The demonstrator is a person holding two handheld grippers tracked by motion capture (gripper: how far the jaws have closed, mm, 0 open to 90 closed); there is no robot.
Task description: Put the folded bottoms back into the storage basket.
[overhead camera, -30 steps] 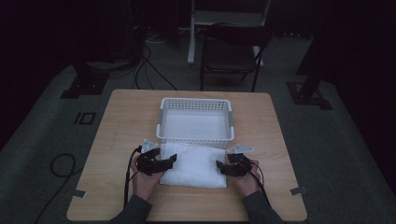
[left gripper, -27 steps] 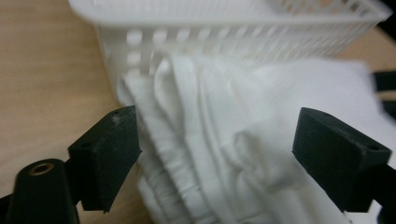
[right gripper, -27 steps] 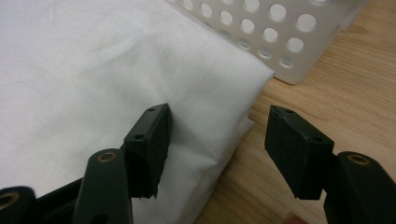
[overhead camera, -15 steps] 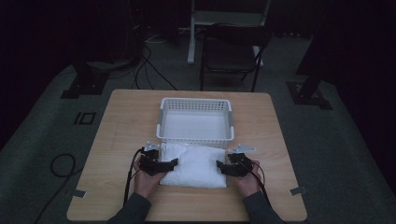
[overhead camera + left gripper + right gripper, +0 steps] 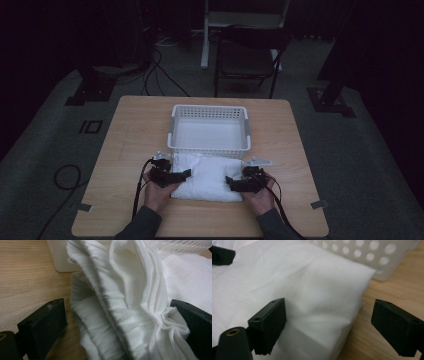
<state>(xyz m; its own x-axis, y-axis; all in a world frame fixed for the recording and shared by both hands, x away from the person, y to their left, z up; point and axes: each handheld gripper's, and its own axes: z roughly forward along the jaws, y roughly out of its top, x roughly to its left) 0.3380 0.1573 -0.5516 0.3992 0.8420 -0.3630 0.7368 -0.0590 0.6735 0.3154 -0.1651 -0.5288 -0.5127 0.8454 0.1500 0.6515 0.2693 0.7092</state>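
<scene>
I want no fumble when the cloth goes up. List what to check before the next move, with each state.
1. Left gripper jaws open, having just widened, folded white cloth bunched between them: ok.
2. Right gripper jaws open, having just widened, straddling the cloth's corner: ok.
3. Pads pressing on the cloth: not ok, neither grips yet.
4. White perforated basket empty: ok.
5. Cloth clear of the basket: not ok, it butts against the near wall.
6. All cloth layers between the left jaws: cannot tell.
</scene>
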